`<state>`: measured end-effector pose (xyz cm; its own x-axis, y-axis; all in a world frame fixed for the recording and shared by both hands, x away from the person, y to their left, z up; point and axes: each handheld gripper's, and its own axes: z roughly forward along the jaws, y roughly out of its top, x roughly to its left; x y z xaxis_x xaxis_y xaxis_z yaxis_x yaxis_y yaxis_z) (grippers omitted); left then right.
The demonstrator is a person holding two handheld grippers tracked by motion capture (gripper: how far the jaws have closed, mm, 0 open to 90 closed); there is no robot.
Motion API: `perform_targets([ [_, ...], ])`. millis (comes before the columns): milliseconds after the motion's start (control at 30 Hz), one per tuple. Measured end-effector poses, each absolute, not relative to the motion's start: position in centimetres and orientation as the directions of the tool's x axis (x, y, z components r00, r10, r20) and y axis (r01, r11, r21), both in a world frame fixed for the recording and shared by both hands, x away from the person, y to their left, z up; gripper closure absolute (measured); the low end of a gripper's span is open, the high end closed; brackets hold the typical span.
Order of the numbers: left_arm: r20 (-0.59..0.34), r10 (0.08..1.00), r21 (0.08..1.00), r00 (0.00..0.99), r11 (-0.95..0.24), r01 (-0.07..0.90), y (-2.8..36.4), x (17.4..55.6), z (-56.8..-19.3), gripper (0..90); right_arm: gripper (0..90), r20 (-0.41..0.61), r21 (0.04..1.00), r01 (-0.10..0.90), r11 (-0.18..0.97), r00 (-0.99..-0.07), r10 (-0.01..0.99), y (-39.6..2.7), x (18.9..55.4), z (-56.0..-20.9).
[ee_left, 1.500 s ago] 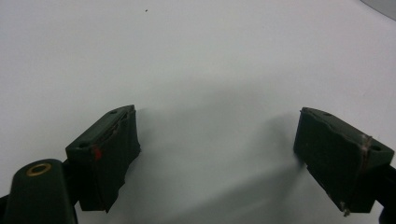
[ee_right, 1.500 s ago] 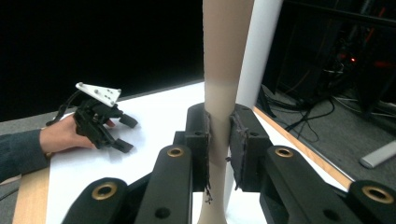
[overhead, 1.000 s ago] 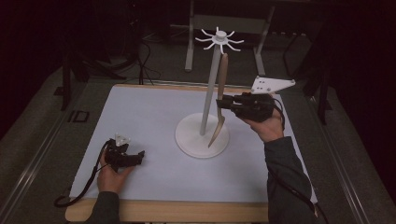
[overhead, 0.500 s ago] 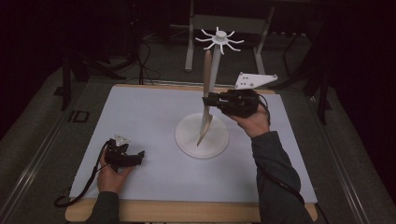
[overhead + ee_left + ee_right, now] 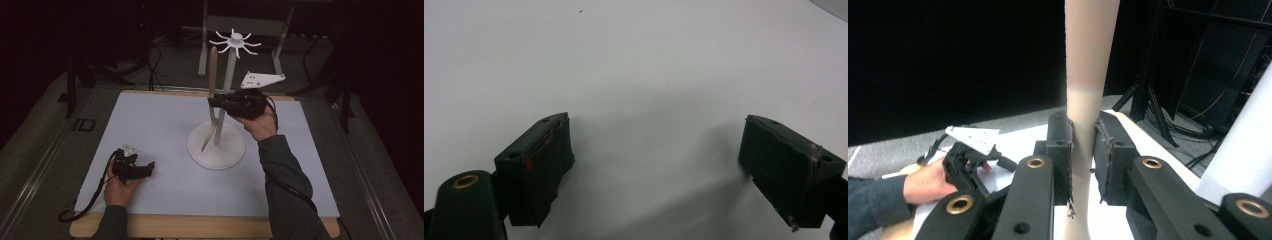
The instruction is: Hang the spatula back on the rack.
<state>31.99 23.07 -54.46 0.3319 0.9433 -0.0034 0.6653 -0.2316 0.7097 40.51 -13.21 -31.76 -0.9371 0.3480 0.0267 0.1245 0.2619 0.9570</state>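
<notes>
**Operator:** What am I holding, and how is it sitting?

**Manual:** Your right gripper (image 5: 216, 103) is clamping a long wooden utensil (image 5: 212, 75) about midway along its handle; in the right gripper view the jaws are pressing on both sides of the shaft (image 5: 1088, 75). The utensil is standing nearly upright in the air, just beside the pole of the white hanging stand (image 5: 227, 80), with its wider lower end (image 5: 207, 140) hanging above the stand's round base (image 5: 216, 150).

**Operator:** How is it likely to be handling?

**Manual:** You are probably dealing with a light, stiff piece (it looks like smooth wood, so expect some slip). Because the shaft is round and narrow, it may be pivoting between the pads if you are tilting it quickly. Gripping at mid-handle is keeping the balance fair; a hold nearer the top would leave less handle free for the spoked hooks (image 5: 235, 42).

**Operator:** And the other hand?

**Manual:** Your left gripper (image 5: 150, 167) is resting on the white table (image 5: 165, 120), its jaws standing apart with nothing between them, well away from the stand.
</notes>
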Motion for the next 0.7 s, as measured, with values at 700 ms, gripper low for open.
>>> perform_targets([
  [700, -0.004, 0.943, 0.71, 0.332, -0.231, 0.665, 23.1, 32.0, -54.5, 14.2, 78.4, 0.131, 0.952, 0.213, 0.218, -0.931, 0.341, -10.8, 42.7, -31.6],
])
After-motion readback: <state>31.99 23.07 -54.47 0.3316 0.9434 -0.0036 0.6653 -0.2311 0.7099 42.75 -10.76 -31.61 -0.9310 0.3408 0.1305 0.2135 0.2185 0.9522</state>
